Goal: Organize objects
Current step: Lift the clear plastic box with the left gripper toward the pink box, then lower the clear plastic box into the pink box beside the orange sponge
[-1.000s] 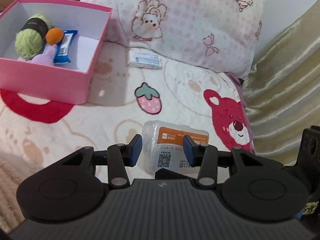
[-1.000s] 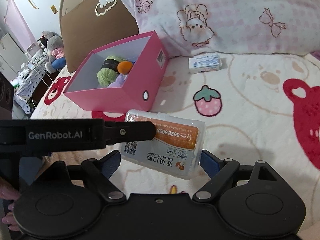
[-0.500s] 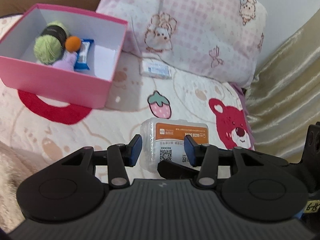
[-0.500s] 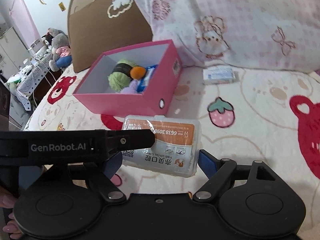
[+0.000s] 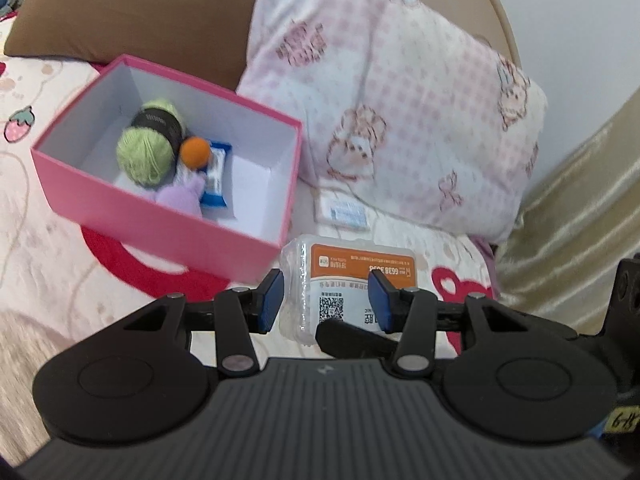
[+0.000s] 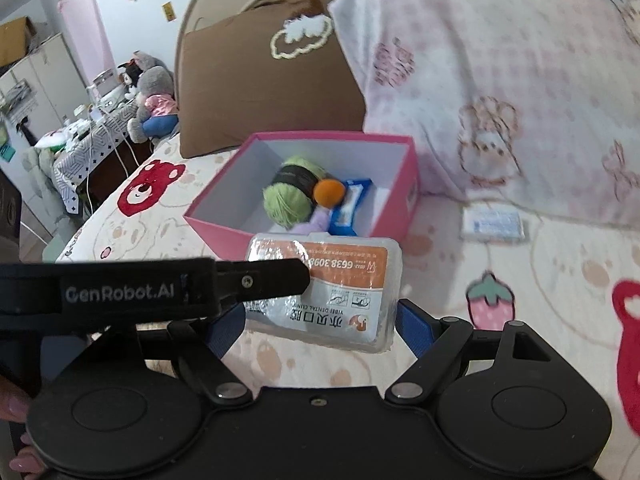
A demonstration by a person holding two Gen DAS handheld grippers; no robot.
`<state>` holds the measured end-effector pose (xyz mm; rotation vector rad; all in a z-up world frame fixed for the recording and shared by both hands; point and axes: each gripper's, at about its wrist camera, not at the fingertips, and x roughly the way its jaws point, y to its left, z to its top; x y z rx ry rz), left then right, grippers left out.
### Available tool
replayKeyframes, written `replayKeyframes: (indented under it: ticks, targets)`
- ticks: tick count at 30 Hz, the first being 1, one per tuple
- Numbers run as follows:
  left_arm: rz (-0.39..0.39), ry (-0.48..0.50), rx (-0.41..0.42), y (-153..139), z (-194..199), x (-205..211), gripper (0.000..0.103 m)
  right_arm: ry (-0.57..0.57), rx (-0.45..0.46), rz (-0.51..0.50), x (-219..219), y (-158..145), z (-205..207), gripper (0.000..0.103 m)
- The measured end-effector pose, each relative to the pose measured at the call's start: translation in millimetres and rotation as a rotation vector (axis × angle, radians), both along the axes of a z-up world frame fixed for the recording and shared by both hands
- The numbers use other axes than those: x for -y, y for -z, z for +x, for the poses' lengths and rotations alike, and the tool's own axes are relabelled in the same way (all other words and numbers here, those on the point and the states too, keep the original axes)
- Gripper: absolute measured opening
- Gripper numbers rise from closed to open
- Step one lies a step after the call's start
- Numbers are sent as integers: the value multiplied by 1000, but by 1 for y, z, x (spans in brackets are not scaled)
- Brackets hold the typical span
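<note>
A clear plastic case with an orange dental-clinic label is held above the bed. My left gripper is shut on one side of it; its black finger crosses the case in the right wrist view. My right gripper stands around the case's other side, blue pads wide, and I cannot tell whether they touch it. The pink box lies just beyond, holding green yarn, an orange ball, a purple item and a blue packet.
A small white-blue packet lies on the bedspread by the pink checked pillow. A brown pillow stands behind the box. A gold curtain hangs at right. Room furniture lies past the bed's left edge.
Both grippers have carried the case up and toward the pink box, which now sits close beyond it. The view has tilted up to show more of the pillows.
</note>
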<state>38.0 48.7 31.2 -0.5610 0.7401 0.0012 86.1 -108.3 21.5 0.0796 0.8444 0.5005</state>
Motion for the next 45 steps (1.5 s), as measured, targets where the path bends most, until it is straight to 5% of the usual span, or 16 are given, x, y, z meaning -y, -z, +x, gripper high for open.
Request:
replayKeyframes:
  ticks: [14,26,31,40,45]
  targets:
    - [44,-82,33,-17,84,-63,44,6,60,-13,-39,-16,80,76]
    - [-71,-46,-50,26,170,-106,44,41,83,-185,-62,12,148,67]
    - [-182,-23,-65,63,198,-127,44,9,121,-352,-76,31,170,62]
    - [-127,-25,-44,87,209,-142,44,-96,114,-368,-90,51,191,60]
    - [-189,-43,-29,102,211,-153,44,-139,141,-404,-95,57,198,60]
